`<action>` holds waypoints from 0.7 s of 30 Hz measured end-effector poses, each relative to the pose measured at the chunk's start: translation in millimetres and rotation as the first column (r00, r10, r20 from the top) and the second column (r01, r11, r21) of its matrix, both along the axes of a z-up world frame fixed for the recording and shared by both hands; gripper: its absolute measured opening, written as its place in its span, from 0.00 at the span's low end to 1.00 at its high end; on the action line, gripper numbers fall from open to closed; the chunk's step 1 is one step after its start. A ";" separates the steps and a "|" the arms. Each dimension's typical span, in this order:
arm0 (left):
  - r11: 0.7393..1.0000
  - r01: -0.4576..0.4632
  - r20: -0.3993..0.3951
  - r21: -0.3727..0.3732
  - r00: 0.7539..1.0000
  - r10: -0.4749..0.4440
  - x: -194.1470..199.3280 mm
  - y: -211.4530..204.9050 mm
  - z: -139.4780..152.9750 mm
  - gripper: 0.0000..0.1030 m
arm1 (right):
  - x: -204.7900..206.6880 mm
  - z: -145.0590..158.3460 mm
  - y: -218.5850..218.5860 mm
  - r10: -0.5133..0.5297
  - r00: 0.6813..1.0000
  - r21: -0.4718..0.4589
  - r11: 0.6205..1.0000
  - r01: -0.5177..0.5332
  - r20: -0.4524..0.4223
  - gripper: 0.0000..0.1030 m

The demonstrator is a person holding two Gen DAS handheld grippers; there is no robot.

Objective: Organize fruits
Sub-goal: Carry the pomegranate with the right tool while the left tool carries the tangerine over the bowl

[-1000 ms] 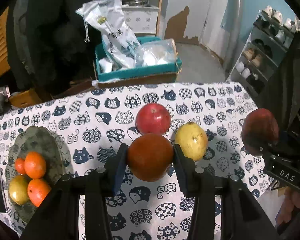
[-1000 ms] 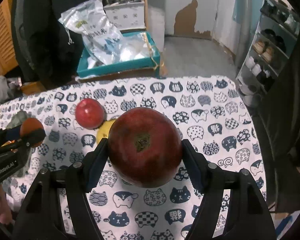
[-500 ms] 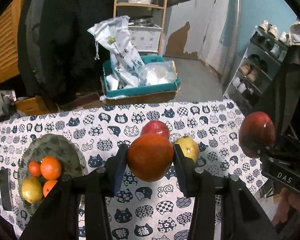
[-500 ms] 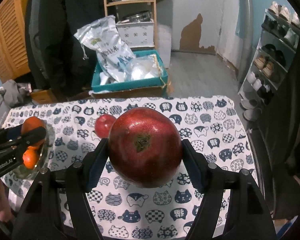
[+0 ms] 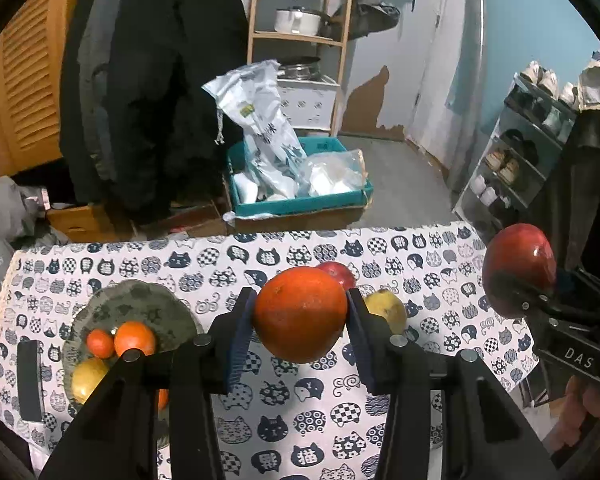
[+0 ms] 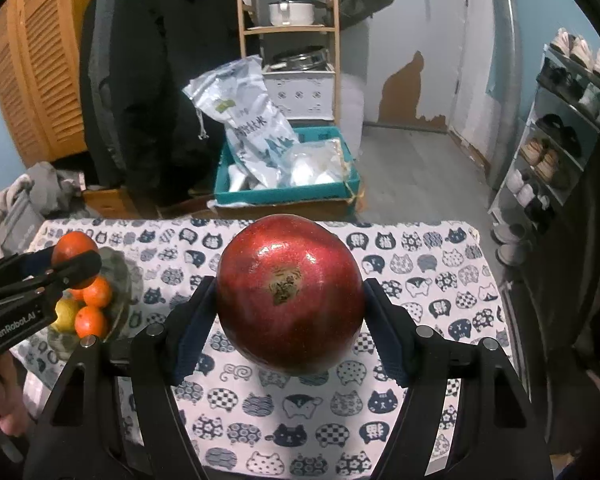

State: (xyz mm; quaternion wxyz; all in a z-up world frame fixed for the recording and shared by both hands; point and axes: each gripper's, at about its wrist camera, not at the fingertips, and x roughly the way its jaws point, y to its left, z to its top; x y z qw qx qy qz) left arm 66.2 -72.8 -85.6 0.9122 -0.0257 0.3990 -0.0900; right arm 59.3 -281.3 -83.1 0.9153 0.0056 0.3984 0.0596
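Observation:
My left gripper (image 5: 300,316) is shut on a large orange (image 5: 300,314), held high above the table. My right gripper (image 6: 290,300) is shut on a big red pomegranate (image 6: 290,296), also held high; the pomegranate also shows in the left wrist view (image 5: 518,268). A grey-green plate (image 5: 152,300) at the table's left holds small oranges (image 5: 134,338) and a yellow fruit (image 5: 88,378). A red apple (image 5: 338,274) and a yellow pear (image 5: 386,310) lie on the cloth, partly hidden behind the orange.
The table has a cat-print cloth (image 5: 380,248). A dark flat object (image 5: 29,380) lies at its left edge. Behind the table are a teal box with bags (image 5: 296,184), a wooden shelf (image 5: 300,36), hanging coats and a shoe rack (image 5: 536,144).
Both grippers have risen and pulled back from the table with their fruits; the table looks smaller and farther. The apple and pear have not moved.

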 end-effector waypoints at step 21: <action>0.993 -0.114 0.033 -0.011 0.993 0.114 -12.2 68.2 14.9 0.44 | 14.9 15.8 80.5 0.142 0.990 0.021 0.990 -0.143 0.016 0.70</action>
